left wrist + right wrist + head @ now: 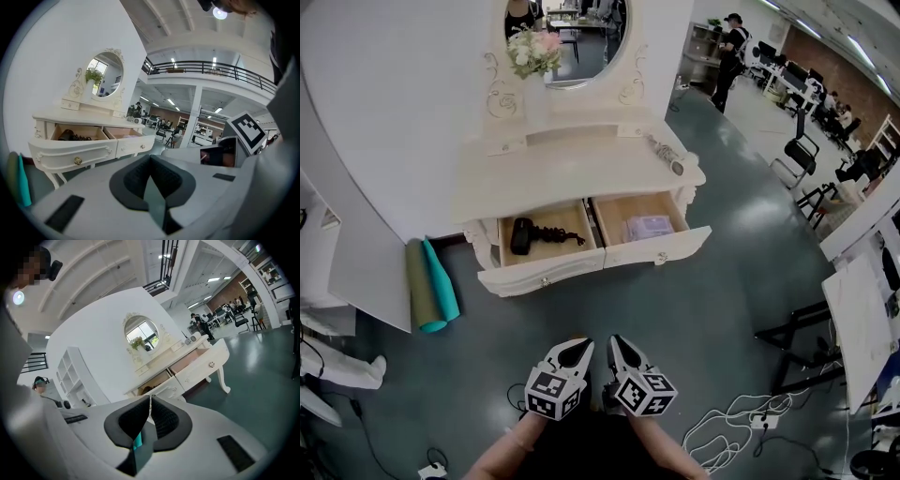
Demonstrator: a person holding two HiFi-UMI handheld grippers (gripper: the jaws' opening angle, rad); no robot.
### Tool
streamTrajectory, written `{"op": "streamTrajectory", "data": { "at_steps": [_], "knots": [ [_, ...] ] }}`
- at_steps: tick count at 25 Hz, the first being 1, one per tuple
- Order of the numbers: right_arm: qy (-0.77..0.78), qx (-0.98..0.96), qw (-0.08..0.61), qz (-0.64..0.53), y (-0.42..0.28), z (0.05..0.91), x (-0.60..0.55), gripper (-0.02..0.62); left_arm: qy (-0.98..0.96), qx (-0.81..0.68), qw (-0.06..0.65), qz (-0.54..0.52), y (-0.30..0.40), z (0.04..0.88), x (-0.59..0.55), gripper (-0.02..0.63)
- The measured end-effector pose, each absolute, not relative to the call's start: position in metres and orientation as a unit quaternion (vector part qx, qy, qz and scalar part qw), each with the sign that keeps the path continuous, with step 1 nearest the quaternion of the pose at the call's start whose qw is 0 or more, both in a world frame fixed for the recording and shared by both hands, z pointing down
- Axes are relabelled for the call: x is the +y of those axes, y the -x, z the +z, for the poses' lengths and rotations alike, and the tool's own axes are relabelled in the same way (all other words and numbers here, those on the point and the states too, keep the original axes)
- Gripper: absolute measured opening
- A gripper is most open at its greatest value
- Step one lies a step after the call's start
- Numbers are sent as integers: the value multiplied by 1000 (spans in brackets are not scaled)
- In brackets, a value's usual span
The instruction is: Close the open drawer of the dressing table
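Clearly — two cream drawers (542, 275) open

Cream dressing table (572, 169), both drawers pulled out.
I see it standing against the white wall (394, 112), its oval mirror (567, 37) on top. The left-hand drawer (553, 269) and right-hand drawer (661, 249) sit side by side, open toward me, with curved fronts and small round knobs.
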State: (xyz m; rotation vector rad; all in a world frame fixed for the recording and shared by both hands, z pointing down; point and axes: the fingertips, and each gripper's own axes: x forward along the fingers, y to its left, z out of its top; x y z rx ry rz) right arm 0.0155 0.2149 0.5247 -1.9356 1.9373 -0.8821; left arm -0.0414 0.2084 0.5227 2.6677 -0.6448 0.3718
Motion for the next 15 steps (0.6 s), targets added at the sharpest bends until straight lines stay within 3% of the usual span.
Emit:
{"op": "streamTrajectory", "data": {
  "at_steps": [15],
  "knots": [
    [653,690,127,-286,-51,509,97,25,-936,-271,190,119,18,510,80,18]
  ]
}}
